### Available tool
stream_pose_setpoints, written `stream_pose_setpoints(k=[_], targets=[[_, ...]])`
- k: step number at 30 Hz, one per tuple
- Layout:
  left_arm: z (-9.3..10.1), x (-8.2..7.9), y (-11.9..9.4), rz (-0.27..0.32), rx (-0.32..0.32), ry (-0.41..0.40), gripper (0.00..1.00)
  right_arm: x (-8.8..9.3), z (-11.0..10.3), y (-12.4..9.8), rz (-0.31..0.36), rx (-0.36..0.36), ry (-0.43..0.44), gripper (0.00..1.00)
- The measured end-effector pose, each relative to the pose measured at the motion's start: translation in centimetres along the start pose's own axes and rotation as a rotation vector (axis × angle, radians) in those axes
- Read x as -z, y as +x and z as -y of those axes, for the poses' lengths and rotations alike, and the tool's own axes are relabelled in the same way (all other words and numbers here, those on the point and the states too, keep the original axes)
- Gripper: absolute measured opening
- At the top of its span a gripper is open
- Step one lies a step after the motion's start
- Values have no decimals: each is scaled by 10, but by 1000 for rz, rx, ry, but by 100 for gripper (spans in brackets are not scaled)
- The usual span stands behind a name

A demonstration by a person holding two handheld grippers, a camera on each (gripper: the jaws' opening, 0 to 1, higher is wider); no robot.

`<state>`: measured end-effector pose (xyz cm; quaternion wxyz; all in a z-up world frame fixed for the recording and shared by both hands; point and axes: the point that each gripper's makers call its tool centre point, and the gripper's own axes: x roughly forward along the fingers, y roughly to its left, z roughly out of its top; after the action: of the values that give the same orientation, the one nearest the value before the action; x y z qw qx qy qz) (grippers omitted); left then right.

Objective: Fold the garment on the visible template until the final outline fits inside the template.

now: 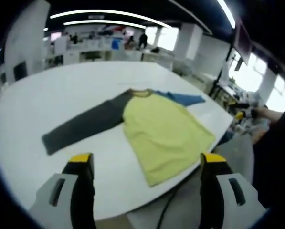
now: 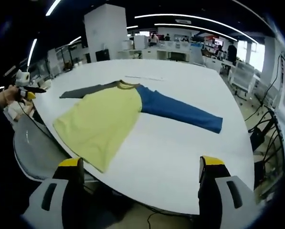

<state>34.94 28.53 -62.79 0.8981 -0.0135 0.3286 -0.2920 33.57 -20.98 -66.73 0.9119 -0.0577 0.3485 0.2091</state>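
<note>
Lying flat on the white table (image 2: 190, 157), a yellow long-sleeved shirt (image 2: 101, 119); both tools, left (image 1: 147, 160) and right (image 2: 141, 164), gape wide, empty, near its hem.

No readable text, label, number or sign anywhere here; the screens and walls at the back are too blurred.

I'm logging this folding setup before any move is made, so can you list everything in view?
garment: one, yellow body, spread flat near the table's front edge
grey sleeve: one, dark grey, stretched out flat
blue sleeve: one, blue, stretched out flat
table: one, white, large and rounded, under the garment
desks and chairs: several, blurred, in the office behind
ceiling lights: several, white strips overhead
left gripper: one, grey with yellow tips, jaws apart, holding nothing
right gripper: one, same colours, jaws apart, holding nothing
</note>
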Motion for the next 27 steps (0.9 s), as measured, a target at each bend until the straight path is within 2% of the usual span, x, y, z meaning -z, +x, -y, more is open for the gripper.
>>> stream_pose_setpoints(k=[2,7,10,14,18,23,27], targets=[[2,-1,2,-1,2,0,89,-1,5,1,-2,-2,2,88],[6,-4,9,-2,6,5,90,-1,16,7,-9,-3,18,82],[5,-4,12,-5,-2,-3,92,-3,20,10,1,-9,24,82],[4,-5,15,-5,-9,-15,93,-5,32,17,-10,4,22,88],[4,-6,19,-9,-12,-19,91,-8,38,20,-10,-8,26,90],[7,-10,26,4,-2,-14,88,-16,52,30,-14,-3,12,87],[5,-12,30,8,-12,-26,89,-23,67,38,-18,11,-1,83]])
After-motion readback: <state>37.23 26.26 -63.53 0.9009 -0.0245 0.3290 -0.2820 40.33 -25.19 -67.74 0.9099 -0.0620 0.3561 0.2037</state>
